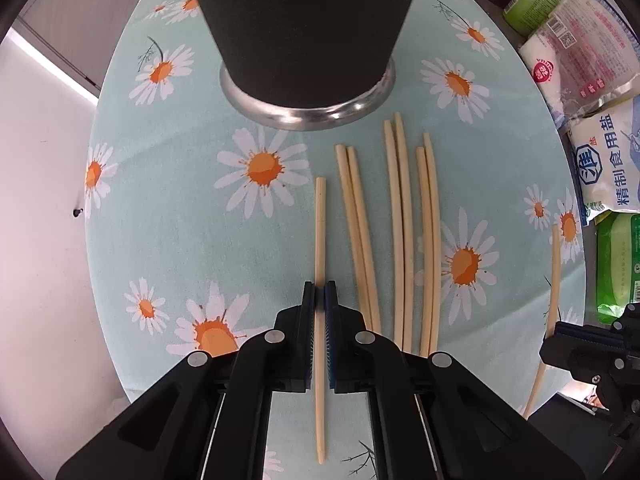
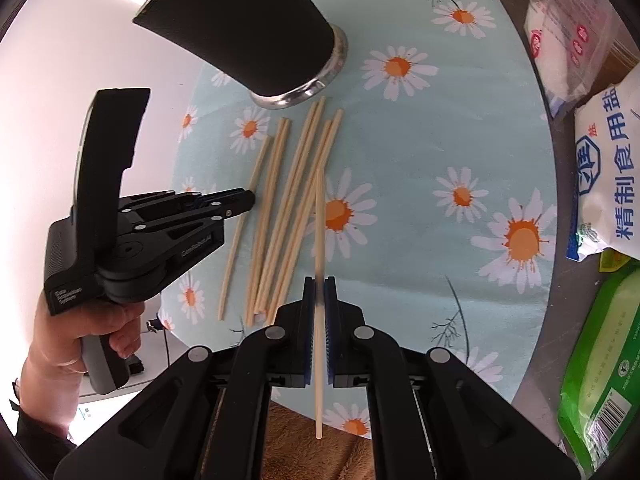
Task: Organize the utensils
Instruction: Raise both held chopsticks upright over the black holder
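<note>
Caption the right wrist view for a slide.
Right gripper clamps one chopstick above six loose chopsticks beside the black cup.
</note>
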`<move>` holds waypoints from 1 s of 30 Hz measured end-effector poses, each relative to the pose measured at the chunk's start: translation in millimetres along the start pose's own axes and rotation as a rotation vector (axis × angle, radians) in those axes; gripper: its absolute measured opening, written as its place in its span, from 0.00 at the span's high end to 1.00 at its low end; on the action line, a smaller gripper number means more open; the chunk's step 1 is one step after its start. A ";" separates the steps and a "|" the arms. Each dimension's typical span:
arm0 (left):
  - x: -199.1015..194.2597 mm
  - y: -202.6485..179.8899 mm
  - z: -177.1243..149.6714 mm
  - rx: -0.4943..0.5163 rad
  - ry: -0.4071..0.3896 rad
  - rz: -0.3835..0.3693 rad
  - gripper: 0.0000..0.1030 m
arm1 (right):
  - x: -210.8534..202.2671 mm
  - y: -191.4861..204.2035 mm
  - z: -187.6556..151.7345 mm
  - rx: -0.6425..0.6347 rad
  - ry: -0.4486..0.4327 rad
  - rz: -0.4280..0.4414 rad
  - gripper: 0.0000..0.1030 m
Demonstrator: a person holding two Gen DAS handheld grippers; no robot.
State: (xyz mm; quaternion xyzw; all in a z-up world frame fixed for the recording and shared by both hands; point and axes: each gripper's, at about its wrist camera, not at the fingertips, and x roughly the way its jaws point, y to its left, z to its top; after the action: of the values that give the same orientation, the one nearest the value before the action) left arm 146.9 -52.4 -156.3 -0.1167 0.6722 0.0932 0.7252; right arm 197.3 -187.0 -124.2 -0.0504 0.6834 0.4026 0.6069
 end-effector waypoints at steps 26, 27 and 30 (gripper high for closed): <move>-136.7 81.5 -27.8 -0.057 -0.309 -0.269 0.96 | -36.3 87.0 36.5 -0.113 -0.134 0.036 0.94; -142.3 79.3 -25.0 -0.048 -0.325 -0.273 0.96 | -47.6 89.0 35.2 -0.122 -0.148 0.036 0.94; -161.8 81.0 -16.2 -0.014 -0.364 -0.292 0.96 | -64.6 103.6 40.9 -0.138 -0.196 0.028 0.94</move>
State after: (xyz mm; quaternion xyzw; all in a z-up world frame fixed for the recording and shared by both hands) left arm 95.1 23.7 0.2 -0.1989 0.5055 0.0115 0.8395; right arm 188.6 -119.6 -14.9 -0.0430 0.5921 0.4600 0.6602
